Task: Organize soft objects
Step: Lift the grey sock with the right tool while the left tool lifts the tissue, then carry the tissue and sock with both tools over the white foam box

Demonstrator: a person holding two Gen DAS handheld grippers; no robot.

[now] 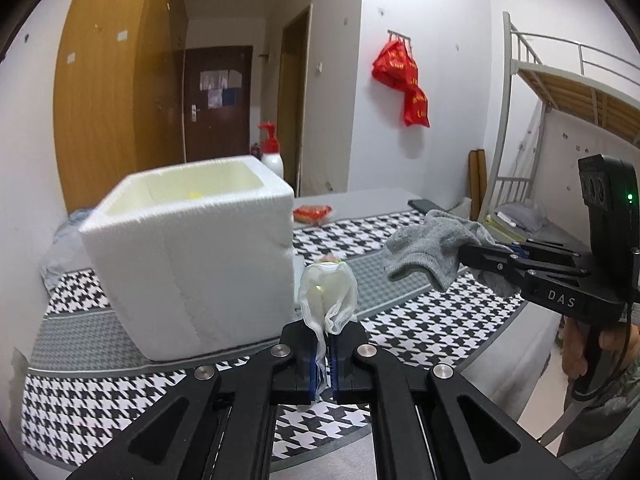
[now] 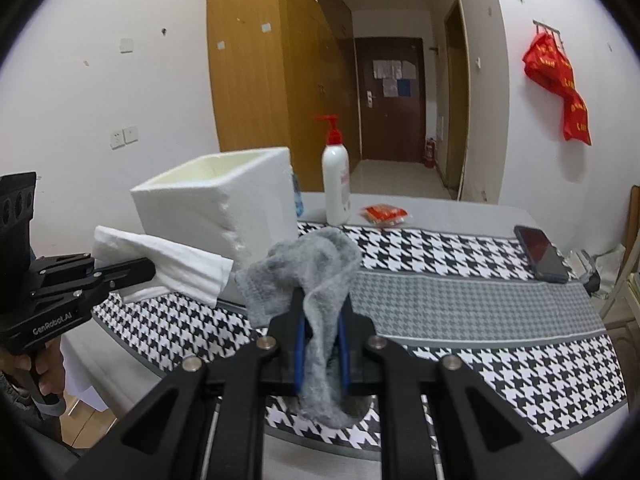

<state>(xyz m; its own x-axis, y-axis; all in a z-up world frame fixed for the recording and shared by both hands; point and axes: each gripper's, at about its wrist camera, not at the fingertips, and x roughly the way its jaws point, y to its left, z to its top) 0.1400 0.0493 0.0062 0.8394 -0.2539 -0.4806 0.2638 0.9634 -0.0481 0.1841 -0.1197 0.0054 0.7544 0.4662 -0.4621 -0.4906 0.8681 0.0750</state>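
My left gripper (image 1: 323, 354) is shut on a white cloth (image 1: 328, 298) and holds it above the table, just right of a white foam box (image 1: 192, 256). The same cloth (image 2: 160, 264) and left gripper (image 2: 136, 270) show in the right wrist view, in front of the box (image 2: 224, 204). My right gripper (image 2: 322, 344) is shut on a grey sock (image 2: 304, 276), held above the houndstooth tablecloth (image 2: 460, 292). In the left wrist view the sock (image 1: 428, 248) hangs from the right gripper (image 1: 476, 254) at the right. The box is open at the top.
A white pump bottle with a red top (image 2: 336, 176) stands behind the box. A red packet (image 2: 384, 214) lies on the far table edge. A black phone (image 2: 540, 252) lies at the right. A bunk bed frame (image 1: 560, 92) stands to the right.
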